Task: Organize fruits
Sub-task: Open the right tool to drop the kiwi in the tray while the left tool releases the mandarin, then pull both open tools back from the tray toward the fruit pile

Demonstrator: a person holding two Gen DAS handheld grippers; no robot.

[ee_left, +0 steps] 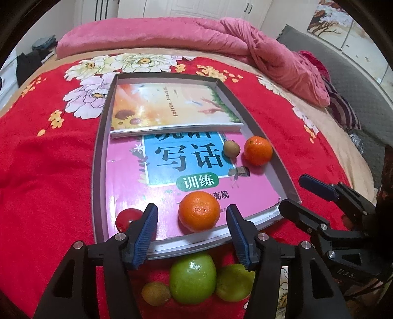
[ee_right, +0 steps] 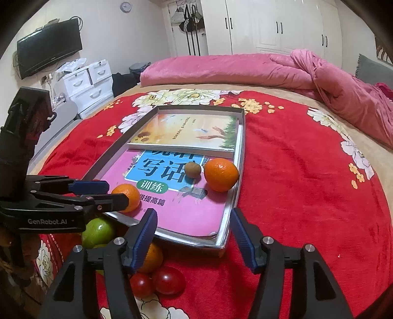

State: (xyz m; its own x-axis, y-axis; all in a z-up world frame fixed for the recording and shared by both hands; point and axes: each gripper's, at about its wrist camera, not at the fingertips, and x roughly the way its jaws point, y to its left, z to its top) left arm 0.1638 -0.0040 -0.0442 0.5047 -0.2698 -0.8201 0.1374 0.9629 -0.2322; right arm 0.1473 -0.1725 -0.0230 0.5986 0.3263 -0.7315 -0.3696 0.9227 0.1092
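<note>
The left gripper's finger (ee_left: 145,230) hides part of 1 red fruit (ee_left: 127,217); the upper book (ee_left: 172,108) covers the pink book's (ee_left: 137,171) title top.

We're in a home bedroom. Bed covered with a red floral plush blanket (ee_right: 307,196), rumpled pink quilt (ee_right: 270,71) piled at the far side. White panelled wardrobe doors (ee_right: 277,24) along the back wall, black wall-mounted flat TV (ee_right: 49,46), white plastic drawer units (ee_right: 86,83) below it, round wall clock (ee_right: 126,6), bags hanging on hooks (ee_right: 188,18).
</note>
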